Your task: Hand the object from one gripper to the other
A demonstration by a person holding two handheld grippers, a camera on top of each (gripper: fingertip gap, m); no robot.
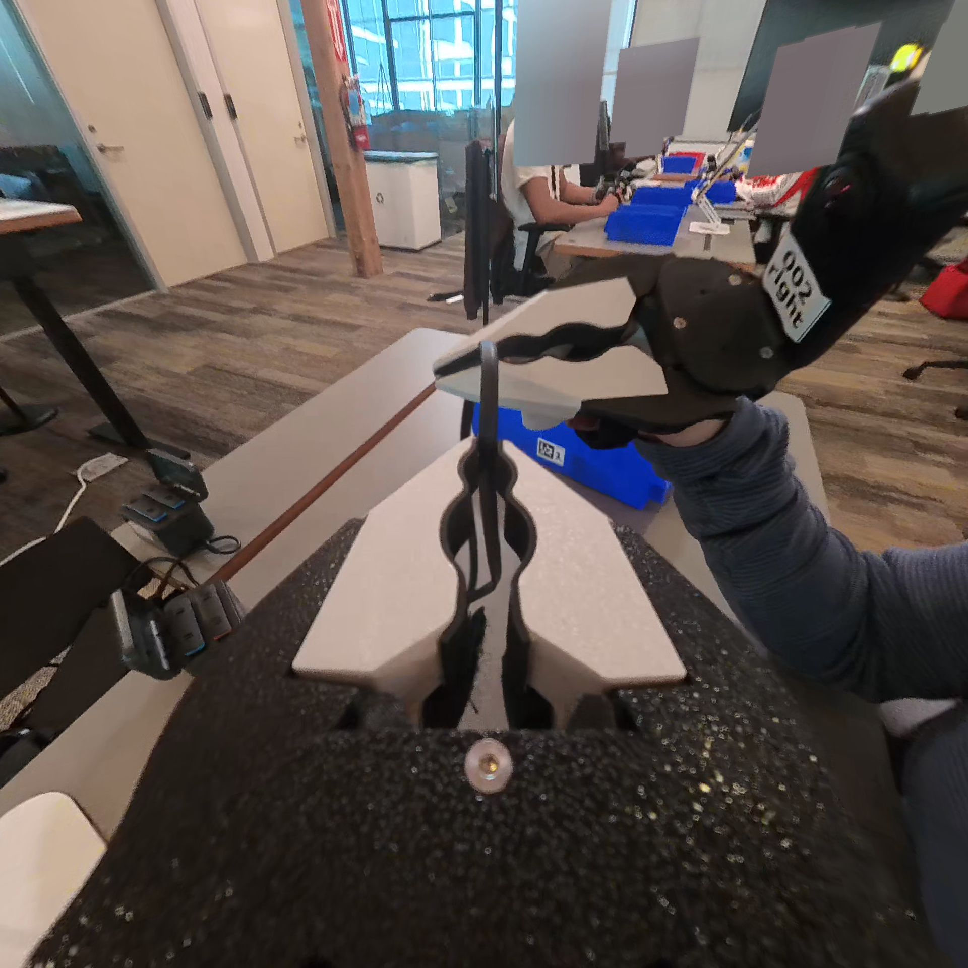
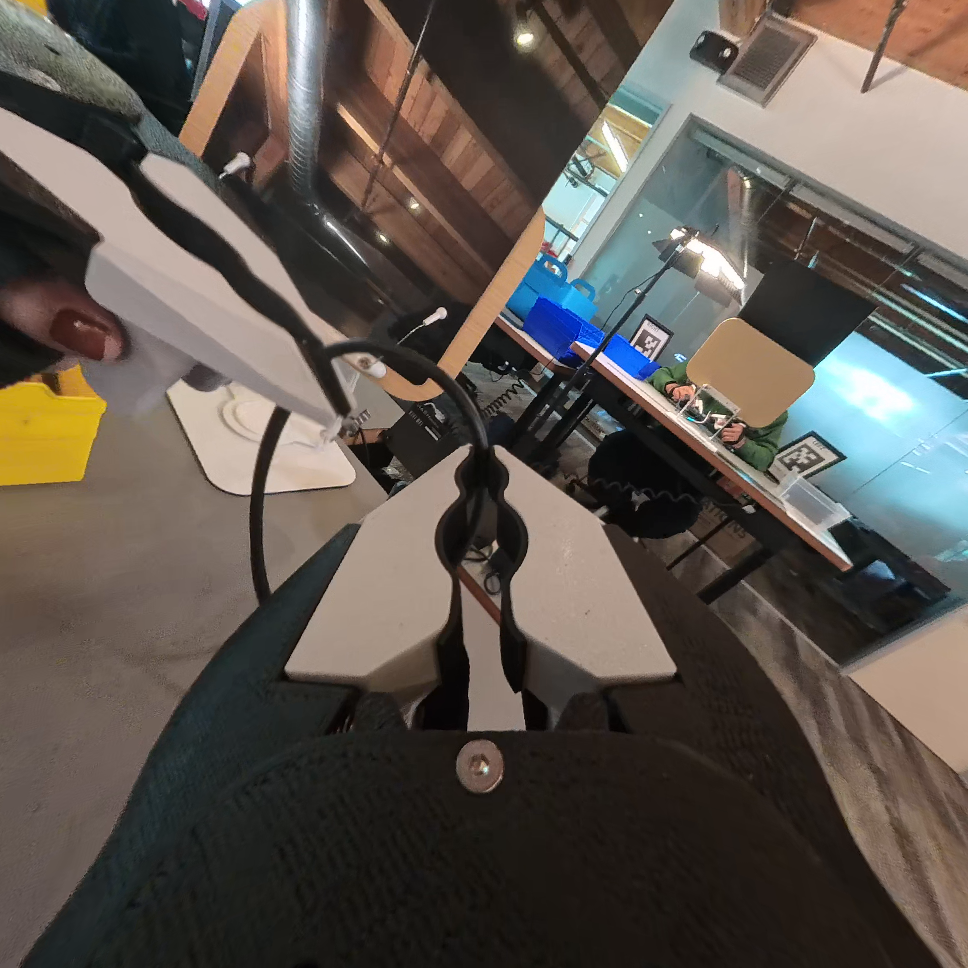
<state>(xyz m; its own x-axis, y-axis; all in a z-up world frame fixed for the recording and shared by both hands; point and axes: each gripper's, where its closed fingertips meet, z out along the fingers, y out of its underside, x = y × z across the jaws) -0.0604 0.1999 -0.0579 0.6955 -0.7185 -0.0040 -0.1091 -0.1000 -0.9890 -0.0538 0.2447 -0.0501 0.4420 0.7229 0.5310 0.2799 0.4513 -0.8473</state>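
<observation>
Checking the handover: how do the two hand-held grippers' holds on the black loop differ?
The left hand-held gripper has the thin black cord loop running deep between its fingers; the right hand-held gripper pinches it only at the fingertips, crossing it from the side. Both are shut on it.
</observation>
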